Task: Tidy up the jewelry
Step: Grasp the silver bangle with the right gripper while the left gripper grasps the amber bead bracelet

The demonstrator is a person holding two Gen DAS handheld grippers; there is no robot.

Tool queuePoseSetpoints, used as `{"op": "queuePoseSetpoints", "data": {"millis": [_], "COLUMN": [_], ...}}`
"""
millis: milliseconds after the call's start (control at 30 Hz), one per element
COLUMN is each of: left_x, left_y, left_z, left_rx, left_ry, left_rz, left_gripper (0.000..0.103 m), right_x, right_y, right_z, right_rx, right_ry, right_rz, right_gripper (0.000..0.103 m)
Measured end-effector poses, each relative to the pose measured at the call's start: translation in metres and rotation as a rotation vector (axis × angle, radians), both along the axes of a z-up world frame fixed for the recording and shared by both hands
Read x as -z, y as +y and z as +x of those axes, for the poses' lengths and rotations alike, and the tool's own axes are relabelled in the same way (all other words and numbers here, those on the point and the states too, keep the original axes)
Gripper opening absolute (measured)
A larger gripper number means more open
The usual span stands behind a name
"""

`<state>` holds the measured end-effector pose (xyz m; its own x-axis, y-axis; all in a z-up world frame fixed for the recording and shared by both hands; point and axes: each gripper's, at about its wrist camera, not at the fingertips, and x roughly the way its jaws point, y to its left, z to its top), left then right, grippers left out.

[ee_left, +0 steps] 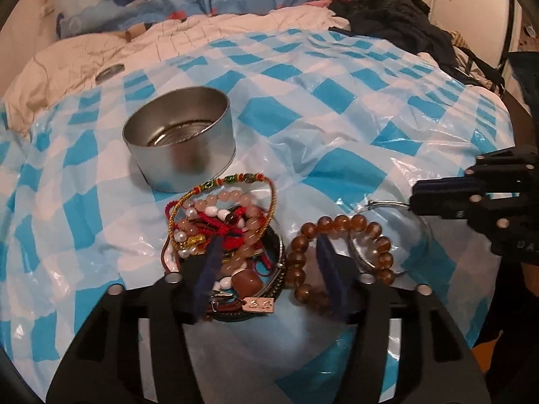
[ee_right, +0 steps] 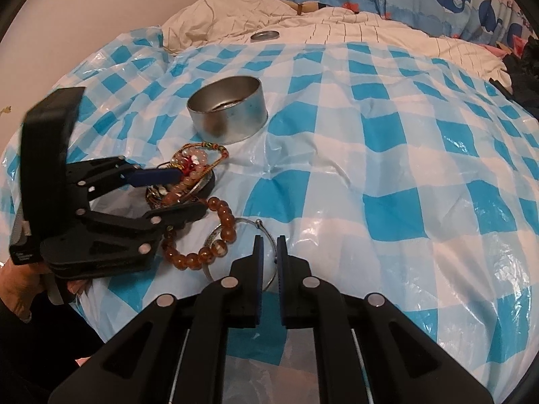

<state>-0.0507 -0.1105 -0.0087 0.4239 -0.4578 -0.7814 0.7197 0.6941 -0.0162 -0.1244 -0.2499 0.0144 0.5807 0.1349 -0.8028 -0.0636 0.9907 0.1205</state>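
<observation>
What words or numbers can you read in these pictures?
"DA": pale letters on the right gripper body, cut off by the picture's edge.
Metal tag in the jewelry pile: two stamped marks, too blurred to read.
Tin: no writing shows.

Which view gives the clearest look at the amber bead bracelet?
The right wrist view: nearly the whole loop of the amber bead bracelet shows, draped over the silver bangle. In the left wrist view the bracelet is closer, but the left tongs hide part of it.
</observation>
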Motion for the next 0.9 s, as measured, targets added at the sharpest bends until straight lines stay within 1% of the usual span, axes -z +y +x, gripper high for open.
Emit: {"op": "queuePoseSetpoints", "data": {"millis": [33, 67, 133, 200, 267, 367, 467, 533, 567, 633, 733, 833, 900], "left_x": [-0.003, -0.005, -0.014, -0.021, -0.023, -0.015, -0.016, -0.019, -0.019, -0.012, 0.004, 0.012, 0.015], "left_y": [0.001, 0.001, 0.002, 0.002, -0.002, -0.01, -0.002, 0.009, 0.016, 0.027, 0.036, 0.04, 0.038], "left_z": [-0.002, -0.003, -0.009, -0.016, -0.022, -0.031, -0.039, -0.044, -0.044, -0.037, -0.021, -0.009, -0.007], "left_rx": [0.002, 0.004, 0.007, 0.033, 0.076, 0.135, 0.124, 0.093, 0.064, 0.001, -0.099, -0.18, -0.205], "left_ry": [-0.017, -0.03, -0.091, -0.137, -0.134, -0.092, -0.059, -0.006, 0.038, 0.162, 0.314, 0.415, 0.459], "left_rz": [-0.006, -0.009, -0.016, -0.031, -0.042, 0.0, -0.023, -0.073, -0.102, -0.189, -0.309, -0.421, -0.449], "left_gripper": [0.061, 0.065, 0.07, 0.072, 0.072, 0.072, 0.072, 0.072, 0.072, 0.072, 0.072, 0.072, 0.073], "right_x": [0.001, 0.002, 0.004, 0.005, 0.006, 0.011, 0.012, 0.012, 0.012, 0.013, 0.013, 0.015, 0.016], "right_y": [-0.001, -0.001, -0.002, -0.001, -0.001, -0.001, -0.002, -0.002, -0.002, -0.001, 0.003, 0.006, 0.006], "right_z": [0.0, 0.0, 0.001, 0.001, 0.002, 0.004, 0.003, 0.002, 0.002, 0.002, 0.002, 0.001, 0.001], "right_rx": [0.002, 0.011, 0.014, 0.014, 0.014, 0.02, 0.022, 0.023, 0.022, 0.019, 0.016, 0.014, 0.015], "right_ry": [0.0, 0.003, 0.01, 0.015, 0.02, 0.036, 0.039, 0.039, 0.04, 0.042, 0.039, 0.039, 0.041], "right_rz": [0.0, 0.0, 0.002, -0.002, -0.008, -0.021, -0.025, -0.024, -0.026, -0.032, -0.042, -0.05, -0.051], "right_gripper": [0.026, 0.027, 0.027, 0.027, 0.028, 0.028, 0.028, 0.029, 0.03, 0.033, 0.035, 0.035, 0.035]}}
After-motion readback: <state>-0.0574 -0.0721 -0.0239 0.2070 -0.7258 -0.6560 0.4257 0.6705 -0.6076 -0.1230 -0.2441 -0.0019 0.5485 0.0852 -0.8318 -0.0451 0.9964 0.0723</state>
